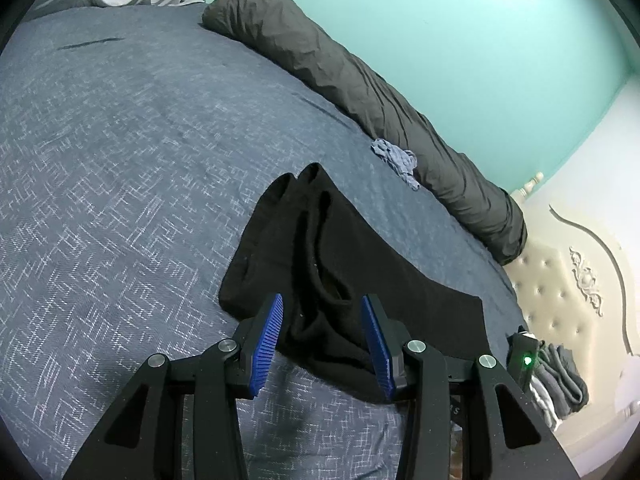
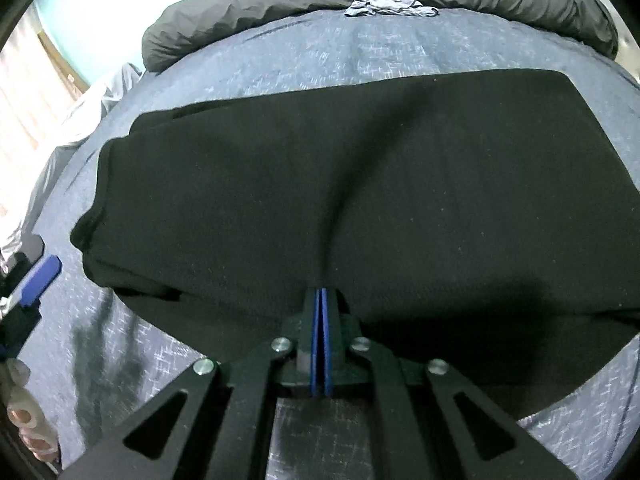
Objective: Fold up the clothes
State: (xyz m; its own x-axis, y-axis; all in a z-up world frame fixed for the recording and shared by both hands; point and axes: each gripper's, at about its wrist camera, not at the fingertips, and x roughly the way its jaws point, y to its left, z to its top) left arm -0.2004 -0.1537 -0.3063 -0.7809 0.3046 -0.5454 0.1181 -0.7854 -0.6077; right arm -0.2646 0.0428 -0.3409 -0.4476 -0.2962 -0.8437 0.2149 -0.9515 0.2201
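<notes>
1. Lying flat on the bed [image 2: 360, 40], the black garment [image 2: 360, 184] is spread wide in the right wrist view, with a soft crease running down its middle.
2. The right gripper [image 2: 322, 292] has its jaws pressed together at the near edge of the cloth; whether a thin fold is pinched between them I cannot tell.
3. The left gripper [image 1: 322, 320] has its jaws apart, one on each side of a raised ridge of the black garment [image 1: 328, 248], and the pads do not press on it.
4. I judge the cloth to be soft, light and limp: it will sag and slide over the bedcover and keep no shape alone.
5. A good hold is probably at the edge or a corner, taking all layers together.
6. A small grey-blue cloth [image 1: 394, 158] lies apart, beside the dark rolled blanket [image 1: 360, 92].
</notes>
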